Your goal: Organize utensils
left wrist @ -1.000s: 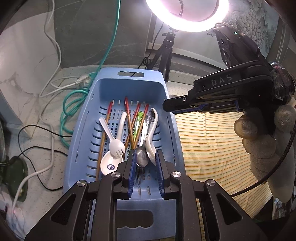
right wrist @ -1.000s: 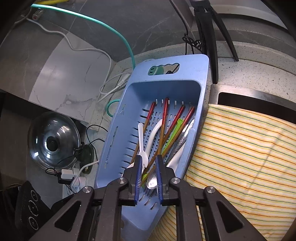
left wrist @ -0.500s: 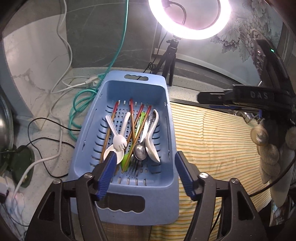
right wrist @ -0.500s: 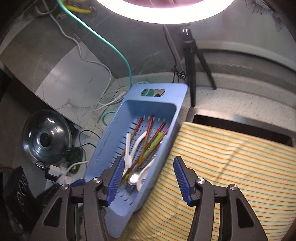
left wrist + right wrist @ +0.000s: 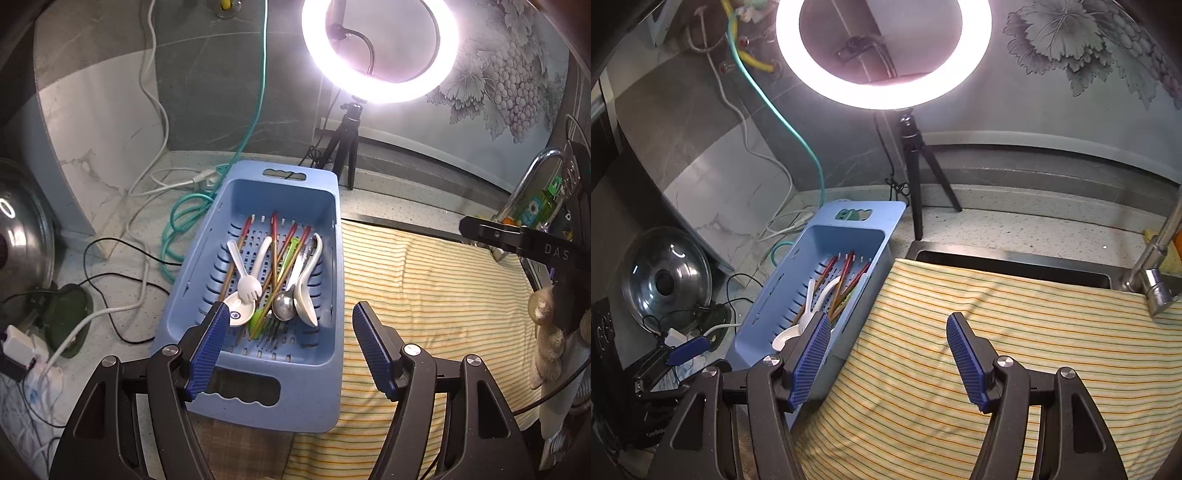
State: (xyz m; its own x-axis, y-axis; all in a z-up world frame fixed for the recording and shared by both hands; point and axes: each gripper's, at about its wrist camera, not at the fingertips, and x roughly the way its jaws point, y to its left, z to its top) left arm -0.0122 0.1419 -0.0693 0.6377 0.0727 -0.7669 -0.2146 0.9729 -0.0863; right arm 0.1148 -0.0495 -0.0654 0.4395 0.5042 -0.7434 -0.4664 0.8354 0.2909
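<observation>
A blue slotted basket (image 5: 325,354) stands on the counter and holds mixed utensils: red-tipped chopsticks (image 5: 274,243), a white plastic spork (image 5: 245,280), white soup spoons (image 5: 308,291), a metal spoon (image 5: 283,314), a fork and a green stick. My left gripper (image 5: 290,347) is open and empty, above the basket's near end. My right gripper (image 5: 888,356) is open and empty, above the striped cloth (image 5: 1015,332), right of the basket (image 5: 783,295). The right gripper's body shows at the right edge of the left wrist view.
A yellow striped cloth (image 5: 424,295) covers the sink beside the basket. A ring light on a tripod (image 5: 347,147) stands behind it. Cables and a green hose (image 5: 184,214) lie to the left, with a pot lid (image 5: 665,280) and a power adapter. A tap (image 5: 1156,269) is at the right.
Both grippers opened from shut and pulled back and up from the basket. The right gripper moved right, over the striped cloth. The utensils lie as before.
</observation>
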